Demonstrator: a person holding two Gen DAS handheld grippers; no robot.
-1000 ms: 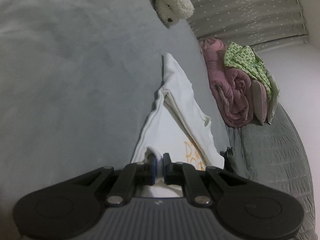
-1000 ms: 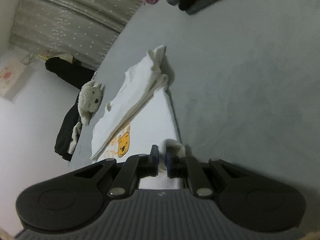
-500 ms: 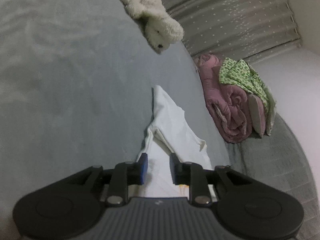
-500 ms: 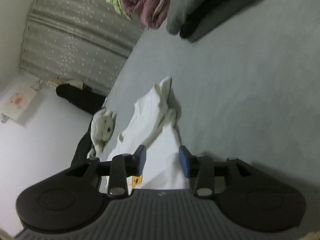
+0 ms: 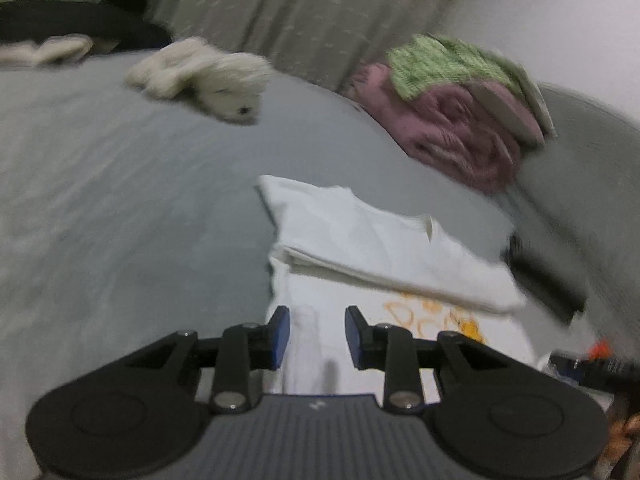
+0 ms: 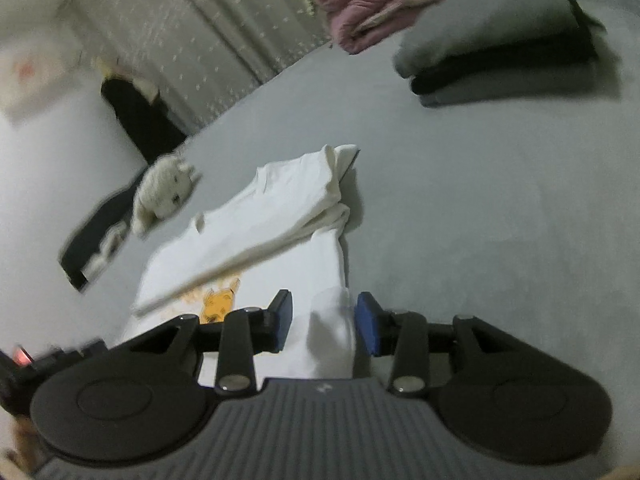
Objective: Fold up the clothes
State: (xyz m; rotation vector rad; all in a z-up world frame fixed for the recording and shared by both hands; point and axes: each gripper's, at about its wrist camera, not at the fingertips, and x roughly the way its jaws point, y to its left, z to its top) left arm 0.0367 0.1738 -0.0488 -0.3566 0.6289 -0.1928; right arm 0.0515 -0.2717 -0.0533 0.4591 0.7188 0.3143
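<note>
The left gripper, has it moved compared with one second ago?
Yes. The left gripper has opened, let go of the white shirt and tilted up: the stuffed toy sits lower in its view.

1 white shirt, 1 plush toy, 1 pink blanket, 1 green cloth, 2 grippers.

Grey bedspread; pleated grey dotted curtain; plain white wall; dim, even indoor light.

Legible text: none. Orange print on white shirt blurred (characters, if any, unreadable).
</note>
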